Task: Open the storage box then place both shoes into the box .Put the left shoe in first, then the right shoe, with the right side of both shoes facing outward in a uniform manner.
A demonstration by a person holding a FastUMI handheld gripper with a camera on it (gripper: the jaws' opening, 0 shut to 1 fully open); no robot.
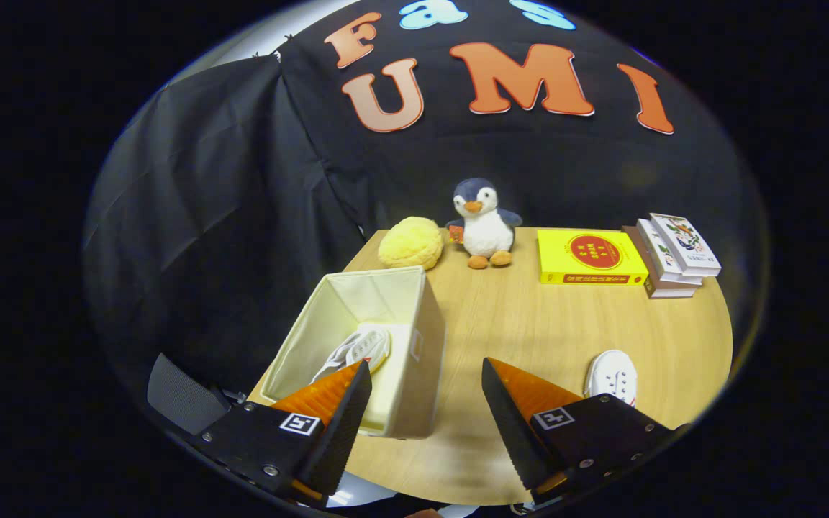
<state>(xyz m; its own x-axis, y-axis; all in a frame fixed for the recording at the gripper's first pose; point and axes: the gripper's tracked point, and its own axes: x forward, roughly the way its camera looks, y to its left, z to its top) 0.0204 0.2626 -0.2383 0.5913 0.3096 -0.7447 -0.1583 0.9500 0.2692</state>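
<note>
With one white canvas sneaker (358, 350) already lying inside open cream fabric storage box (414, 345), gripper (425, 403) fingers spread apart, empty. Next up probably: swing over, grab second white sneaker (612, 375) on round wooden table (529, 324).

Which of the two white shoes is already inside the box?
The shoe lying in the open cream storage box, beyond one finger of the open gripper. The other shoe sits out on the wooden table.
</note>
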